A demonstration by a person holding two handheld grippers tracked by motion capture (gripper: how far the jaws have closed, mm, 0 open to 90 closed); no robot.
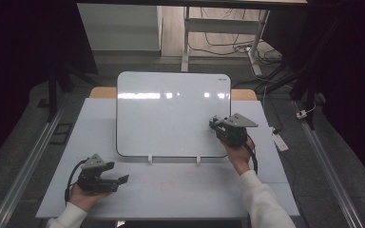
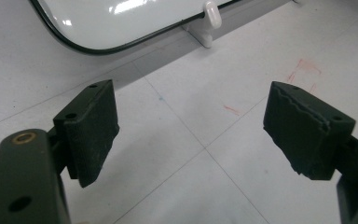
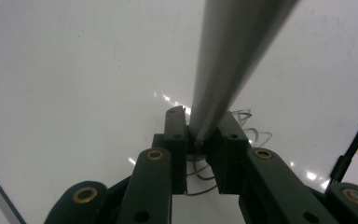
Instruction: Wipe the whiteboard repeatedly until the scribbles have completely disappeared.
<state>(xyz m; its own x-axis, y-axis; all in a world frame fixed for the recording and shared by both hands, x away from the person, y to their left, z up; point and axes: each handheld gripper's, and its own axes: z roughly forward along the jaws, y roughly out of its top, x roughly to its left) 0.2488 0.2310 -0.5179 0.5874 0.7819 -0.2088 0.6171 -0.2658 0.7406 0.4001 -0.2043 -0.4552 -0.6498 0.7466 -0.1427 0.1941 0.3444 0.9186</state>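
Two grippers work here: the right gripper (image 1: 217, 124), over the right part of the propped white glossy whiteboard (image 1: 171, 111), pinches a slim grey marker-like rod (image 3: 223, 70). Light, stiff and probably slippery, it wants a firm mid-barrel hold. Near left, the left gripper (image 1: 122, 179) rests on the table (image 1: 195, 190), jaws spread.

A pale grey table (image 1: 180, 194) carries a whiteboard (image 1: 171, 114) propped on small white stands (image 1: 149, 160).

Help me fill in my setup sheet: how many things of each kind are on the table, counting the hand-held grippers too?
Whiteboard: 1
White clips at the whiteboard's lower edge: 2
Grey pen-like stick in the right gripper's jaws: 1
Grippers: 2, left gripper with jaws apart, right gripper closed on the stick
Total: 6
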